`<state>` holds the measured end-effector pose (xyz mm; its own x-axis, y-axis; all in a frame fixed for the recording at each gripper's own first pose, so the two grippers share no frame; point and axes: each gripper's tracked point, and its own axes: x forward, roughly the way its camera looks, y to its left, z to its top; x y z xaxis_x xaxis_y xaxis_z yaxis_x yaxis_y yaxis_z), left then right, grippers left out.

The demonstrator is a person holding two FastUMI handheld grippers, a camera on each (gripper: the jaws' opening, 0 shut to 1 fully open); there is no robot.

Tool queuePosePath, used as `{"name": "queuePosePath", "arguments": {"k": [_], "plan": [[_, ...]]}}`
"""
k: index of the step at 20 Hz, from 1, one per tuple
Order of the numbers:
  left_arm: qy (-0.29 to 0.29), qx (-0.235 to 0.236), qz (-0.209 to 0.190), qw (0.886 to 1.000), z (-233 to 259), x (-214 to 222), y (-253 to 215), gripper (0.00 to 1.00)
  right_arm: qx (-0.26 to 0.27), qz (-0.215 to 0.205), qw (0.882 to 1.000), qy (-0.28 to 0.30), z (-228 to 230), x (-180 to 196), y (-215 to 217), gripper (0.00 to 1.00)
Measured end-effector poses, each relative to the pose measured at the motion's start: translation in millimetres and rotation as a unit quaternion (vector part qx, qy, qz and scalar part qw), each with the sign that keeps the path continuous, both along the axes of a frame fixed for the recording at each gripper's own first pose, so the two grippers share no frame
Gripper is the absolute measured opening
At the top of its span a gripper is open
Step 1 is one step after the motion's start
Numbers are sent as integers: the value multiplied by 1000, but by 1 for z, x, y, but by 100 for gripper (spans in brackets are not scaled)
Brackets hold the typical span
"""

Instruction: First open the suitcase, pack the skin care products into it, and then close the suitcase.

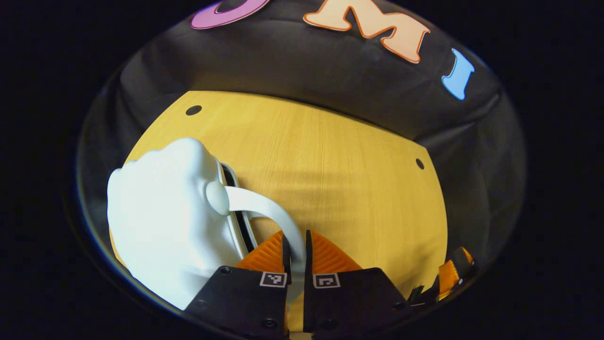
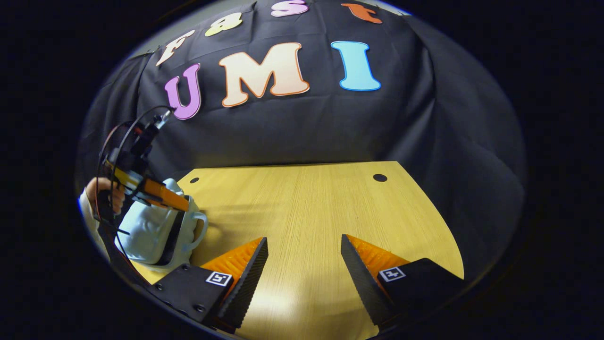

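in the left gripper view, left gripper (image 1: 296,257) at bottom centre, jaws drawn nearly together and pinching the curved white handle (image 1: 269,210) of a pale, bumpy suitcase (image 1: 160,222) at lower left of the frame. dark seam with a metal rim visible along the suitcase's right edge, just behind the handle; cannot tell whether latched or slightly parted. wooden worktop (image 1: 339,179) stretching behind, with small dark holes near its far corners. part of another gripper at lower right edge of this view.

in the right gripper view, right gripper (image 2: 304,264) at bottom centre, jaws spread wide and holding nothing, hovering above bare worktop (image 2: 302,208). same suitcase (image 2: 151,231) seen small at far left of the frame, standing on the worktop's left edge, with the left gripper (image 2: 151,191) reaching over its top and a hand (image 2: 106,193) behind it, cables looping upward.
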<state>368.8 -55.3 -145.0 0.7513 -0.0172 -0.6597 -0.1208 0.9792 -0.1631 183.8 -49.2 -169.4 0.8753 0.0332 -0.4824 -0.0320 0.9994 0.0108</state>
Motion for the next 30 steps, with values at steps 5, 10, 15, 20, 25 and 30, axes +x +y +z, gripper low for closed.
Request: {"name": "queuePosePath", "arguments": {"k": [5,10,15,20,25,30], "plan": [[32,10,12,999,-26,5,3,11,4,-9,1000,-11,7,-10,-18,97],[34,36,-12,999,-19,-14,-10,63,3,-16,999,-27,19,-20,-36,97],[55,88,-23,994,-27,-46,-27,94,9,-15,999,-48,32,-25,-41,97],[40,120,-52,991,-9,-89,-52,88,17,-9,997,-70,46,-31,-40,97],[0,135,-78,988,16,-120,-76,89,28,-10,996,-85,55,-30,-39,97],[-6,146,-94,985,23,-134,-87,90,35,-8,995,-95,62,-27,-36,97]]}}
